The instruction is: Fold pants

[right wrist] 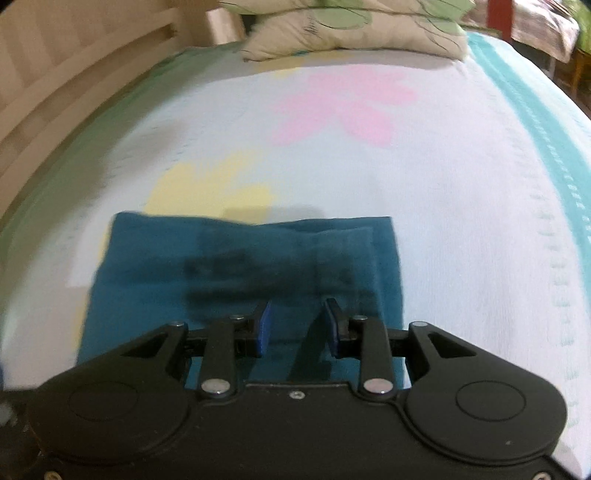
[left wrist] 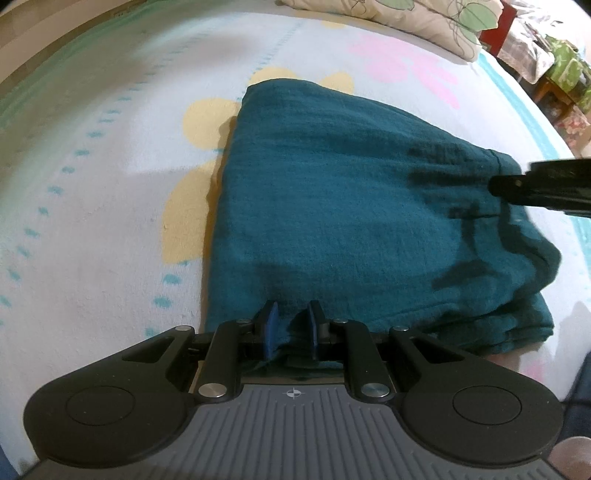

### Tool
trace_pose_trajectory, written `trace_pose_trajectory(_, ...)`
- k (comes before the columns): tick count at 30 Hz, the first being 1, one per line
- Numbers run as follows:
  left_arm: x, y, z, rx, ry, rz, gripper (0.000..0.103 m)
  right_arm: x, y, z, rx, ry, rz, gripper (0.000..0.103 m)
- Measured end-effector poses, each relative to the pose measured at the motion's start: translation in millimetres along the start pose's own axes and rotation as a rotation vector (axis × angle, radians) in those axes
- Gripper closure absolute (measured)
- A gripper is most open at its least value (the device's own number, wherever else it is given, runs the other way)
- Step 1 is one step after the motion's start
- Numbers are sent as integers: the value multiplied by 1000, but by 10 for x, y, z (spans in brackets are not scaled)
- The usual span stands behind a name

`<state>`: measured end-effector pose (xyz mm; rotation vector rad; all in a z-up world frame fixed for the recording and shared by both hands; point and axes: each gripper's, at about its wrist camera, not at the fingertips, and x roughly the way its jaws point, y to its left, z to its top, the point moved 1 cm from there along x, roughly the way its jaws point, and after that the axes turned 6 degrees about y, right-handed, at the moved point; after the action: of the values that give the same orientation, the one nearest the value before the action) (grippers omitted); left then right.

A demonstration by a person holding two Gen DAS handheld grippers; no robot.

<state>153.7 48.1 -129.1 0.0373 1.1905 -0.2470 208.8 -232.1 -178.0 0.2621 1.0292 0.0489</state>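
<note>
**Pants folded on the bed — left still pinching, right free**

The teal pants [left wrist: 343, 221] lie in a folded stack on the flowered bed sheet [left wrist: 110, 221]. My left hand-held gripper [left wrist: 291, 330] is clamped on a tuck of the near edge, cloth bunched between the blue pads [left wrist: 272, 325]. My right hand-held gripper [right wrist: 297, 325] has its jaws apart with nothing between them, above the stack.

Risk as I judge it: if I lift the left before letting go, the top layer drags and the fold opens. The right-side layers already look loose and uneven, so a brush from the right could spill them.

The left view shows that ragged right edge and the right tool's black tip; the right view — blurred — shows the far edge, the pillow [right wrist: 354, 33] and the headboard [right wrist: 74, 85].
</note>
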Motion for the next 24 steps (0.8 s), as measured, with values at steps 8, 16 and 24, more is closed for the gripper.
trace_pose_trajectory(8, -45, -41, -17, 16, -20, 17, 86, 165, -197, -14, 51, 46, -14, 58)
trace_pose_trajectory(16, -323, 113, 106, 4, -161, 54, 85, 154, -502, -308, 134, 114, 66, 35)
trace_pose_trajectory(24, -12, 276, 448, 15, -96, 45, 85, 124, -544, -465, 125, 67, 139, 28)
